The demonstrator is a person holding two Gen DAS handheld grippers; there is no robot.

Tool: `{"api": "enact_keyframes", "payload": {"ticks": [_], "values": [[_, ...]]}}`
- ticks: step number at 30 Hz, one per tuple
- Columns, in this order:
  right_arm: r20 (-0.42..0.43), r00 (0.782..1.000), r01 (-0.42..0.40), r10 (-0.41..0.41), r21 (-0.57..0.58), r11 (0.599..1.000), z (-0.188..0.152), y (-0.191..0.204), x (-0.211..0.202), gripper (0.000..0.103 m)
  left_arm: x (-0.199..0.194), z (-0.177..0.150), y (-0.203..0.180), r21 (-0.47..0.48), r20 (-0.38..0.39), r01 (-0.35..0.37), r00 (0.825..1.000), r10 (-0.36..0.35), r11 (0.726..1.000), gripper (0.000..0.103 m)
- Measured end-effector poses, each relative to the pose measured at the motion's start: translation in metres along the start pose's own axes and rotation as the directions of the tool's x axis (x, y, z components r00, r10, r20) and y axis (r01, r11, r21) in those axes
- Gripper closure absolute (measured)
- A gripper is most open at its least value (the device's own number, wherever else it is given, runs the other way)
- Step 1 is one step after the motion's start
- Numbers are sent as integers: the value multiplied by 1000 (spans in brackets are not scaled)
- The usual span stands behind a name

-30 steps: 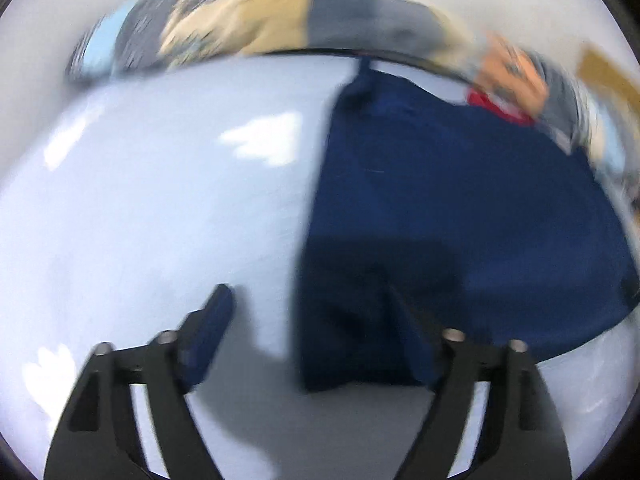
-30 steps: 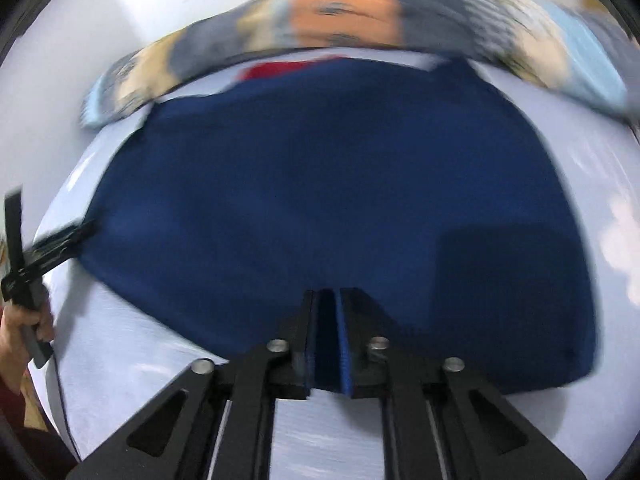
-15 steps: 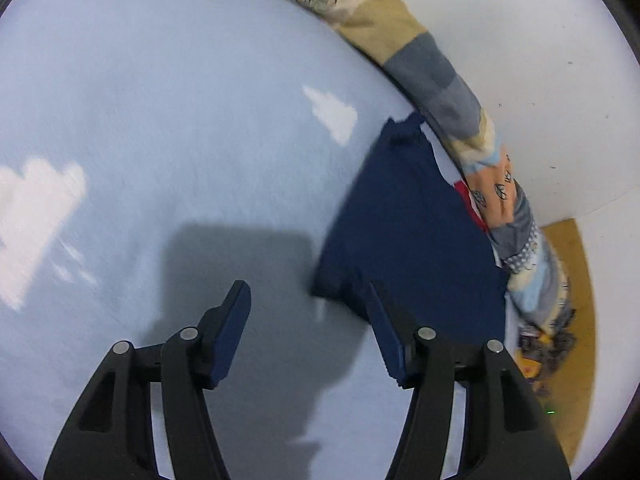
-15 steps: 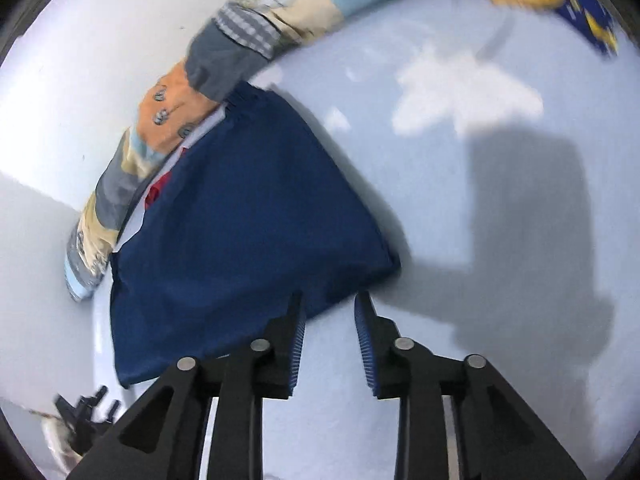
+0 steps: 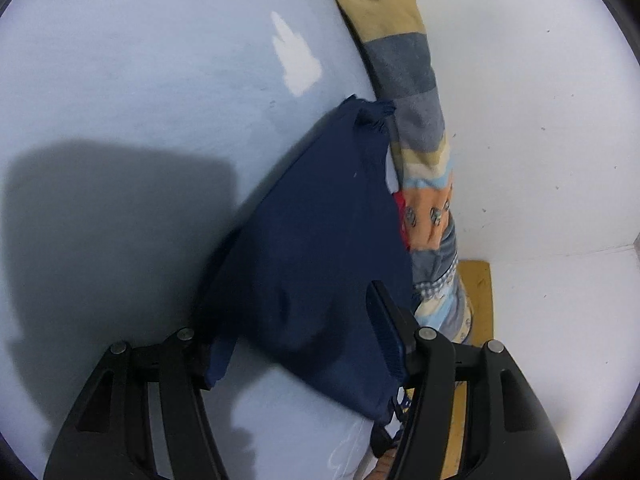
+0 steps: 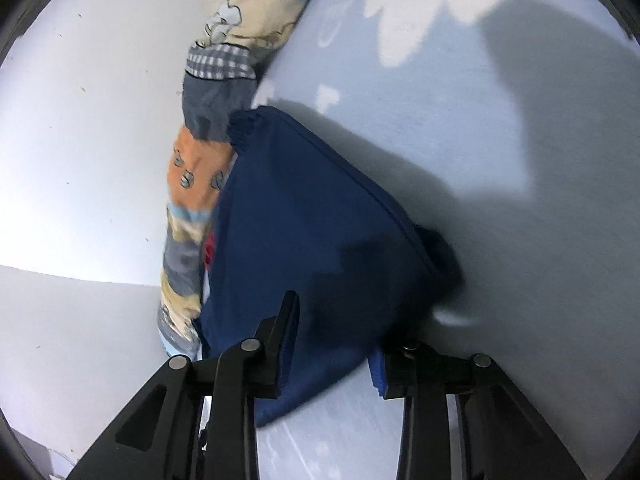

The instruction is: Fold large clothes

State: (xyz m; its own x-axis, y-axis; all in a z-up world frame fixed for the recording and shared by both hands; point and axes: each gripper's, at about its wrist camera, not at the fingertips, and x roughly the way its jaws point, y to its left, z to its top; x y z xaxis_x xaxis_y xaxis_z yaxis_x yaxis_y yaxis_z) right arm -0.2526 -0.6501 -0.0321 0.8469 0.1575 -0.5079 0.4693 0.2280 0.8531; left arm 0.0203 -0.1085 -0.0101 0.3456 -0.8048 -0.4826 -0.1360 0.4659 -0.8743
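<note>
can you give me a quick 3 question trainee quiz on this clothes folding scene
1. What colour is the garment between the jaws of the left gripper?
2. True or false: the patchwork roll lies between the garment and the wall.
3. The jaws of the right gripper are: A) fully shut B) apart with the garment's edge between them C) holding the roll.

Key: 1. Navy blue. 2. True. 3. B.

Garment [image 5: 320, 248] lies on the bed [image 5: 140, 100], mid-frame in both views. Quilt roll [image 5: 404, 68] runs along its far edge, against the wall [image 5: 540, 100]. Left tongs [image 5: 298, 332] and right tongs [image 6: 334, 344] each straddle a near corner.
</note>
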Motion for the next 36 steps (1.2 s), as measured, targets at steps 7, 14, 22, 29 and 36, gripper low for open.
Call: {"api": "enact_keyframes", "payload": {"ticks": [7,14,22,29,36], "values": [[38,999,6,-3,-85,996,6,14,11,94,26,0,-28,152,55,-73,996,66,986,95],[96,995,40,-21,-201,979,-7,50,-20,98,6,-27,-55,271,144,-221,972,187,937,96],[44,994,111,-104,-185,977,-45,38,-82,98,-47,-75,-43,264,67,-270,963,262,926,94],[-128,950,288,-283,24,957,-66,-31,-125,67,-96,-87,6,91,-13,-334,942,337,938,63],[238,898,382,-369,-11,924,-65,-11,-218,67,-169,-77,-21,127,295,-380,896,331,916,62]]}}
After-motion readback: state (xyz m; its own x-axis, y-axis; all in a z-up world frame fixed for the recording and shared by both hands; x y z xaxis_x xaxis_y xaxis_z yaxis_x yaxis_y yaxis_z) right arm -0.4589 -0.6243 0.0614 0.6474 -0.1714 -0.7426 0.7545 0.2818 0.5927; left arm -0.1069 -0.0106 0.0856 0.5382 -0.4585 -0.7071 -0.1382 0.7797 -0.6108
